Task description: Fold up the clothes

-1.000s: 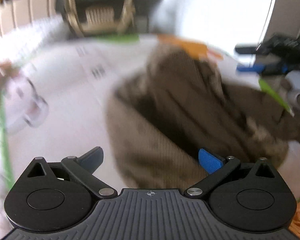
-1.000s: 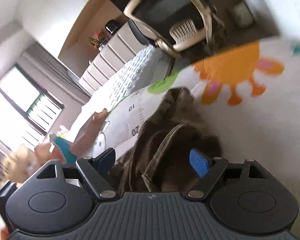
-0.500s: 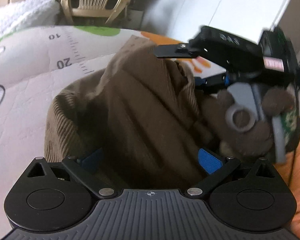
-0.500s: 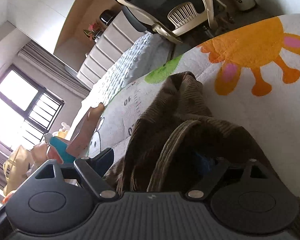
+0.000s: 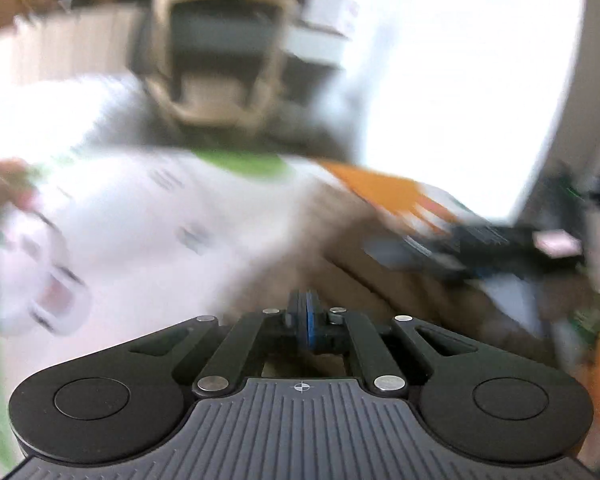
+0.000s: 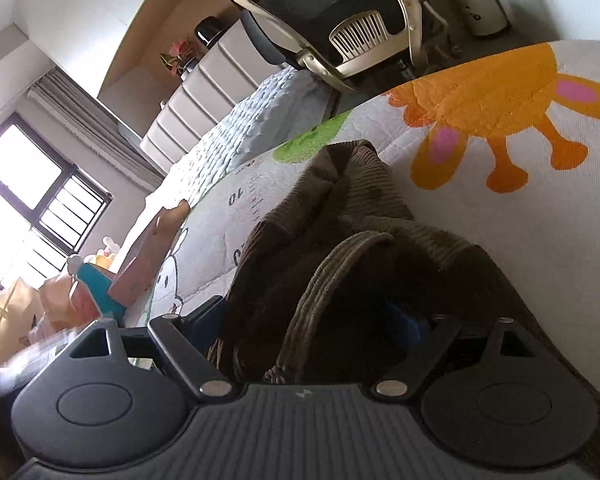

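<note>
Cartoon-print bed [image 6: 520,240] bearing a crumpled brown garment [image 6: 340,220]: left gripper [image 5: 306,318] pinched closed, whether on cloth unclear; right gripper [image 6: 312,320] spread wide around a bunched edge; a good fold needs taut, level edges.

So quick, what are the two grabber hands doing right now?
Left gripper: shut; whether any cloth is pinched cannot be told through the blur.
Right gripper: open, with the brown corduroy garment bunched between its fingers.
</note>
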Demonstrator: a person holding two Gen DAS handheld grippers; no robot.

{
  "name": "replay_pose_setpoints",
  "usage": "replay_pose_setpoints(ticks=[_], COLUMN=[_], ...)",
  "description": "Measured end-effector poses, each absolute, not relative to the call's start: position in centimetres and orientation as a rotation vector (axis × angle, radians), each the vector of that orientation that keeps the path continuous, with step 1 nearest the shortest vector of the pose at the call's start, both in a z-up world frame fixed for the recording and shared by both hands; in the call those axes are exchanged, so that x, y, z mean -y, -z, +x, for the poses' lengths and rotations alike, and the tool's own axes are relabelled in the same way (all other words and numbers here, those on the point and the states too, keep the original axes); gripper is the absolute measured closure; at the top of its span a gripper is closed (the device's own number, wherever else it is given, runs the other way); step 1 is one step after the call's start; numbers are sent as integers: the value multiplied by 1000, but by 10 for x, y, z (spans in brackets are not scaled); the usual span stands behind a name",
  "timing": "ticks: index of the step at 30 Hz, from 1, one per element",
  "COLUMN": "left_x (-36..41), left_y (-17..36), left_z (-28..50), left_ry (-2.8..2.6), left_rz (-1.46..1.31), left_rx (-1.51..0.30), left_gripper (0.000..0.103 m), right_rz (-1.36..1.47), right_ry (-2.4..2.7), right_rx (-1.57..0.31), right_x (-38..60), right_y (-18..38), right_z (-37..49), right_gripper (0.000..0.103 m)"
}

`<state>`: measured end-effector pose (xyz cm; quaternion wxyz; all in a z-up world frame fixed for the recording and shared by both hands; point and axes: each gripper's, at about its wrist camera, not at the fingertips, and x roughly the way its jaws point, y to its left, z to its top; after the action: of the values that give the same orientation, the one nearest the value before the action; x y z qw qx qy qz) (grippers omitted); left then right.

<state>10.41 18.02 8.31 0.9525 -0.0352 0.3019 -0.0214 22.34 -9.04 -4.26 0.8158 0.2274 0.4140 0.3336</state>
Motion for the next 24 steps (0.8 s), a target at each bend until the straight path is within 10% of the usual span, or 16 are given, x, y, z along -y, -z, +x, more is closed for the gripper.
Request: replay_pose_setpoints(ticks=[8, 20, 23, 24], left_x=[-251, -143, -131, -132], left_y=[-74, -51, -45, -46], left_z=[143, 103, 101, 100], left_ry=[-236, 330, 326, 314], left_rz=[-85, -205, -123, -97], left_rx=[-665, -807, -815, -804], left_gripper=[100, 20, 28, 60], right_rz=[423, 453, 482, 484], right_ry=[-712, -707, -703, -704], right_rx=[-863, -863, -857, -855], right_x=[85, 88, 92, 93], right_y=[43, 42, 41, 41], right_z=[220, 222, 221, 220], right_gripper=[16, 15, 15, 15])
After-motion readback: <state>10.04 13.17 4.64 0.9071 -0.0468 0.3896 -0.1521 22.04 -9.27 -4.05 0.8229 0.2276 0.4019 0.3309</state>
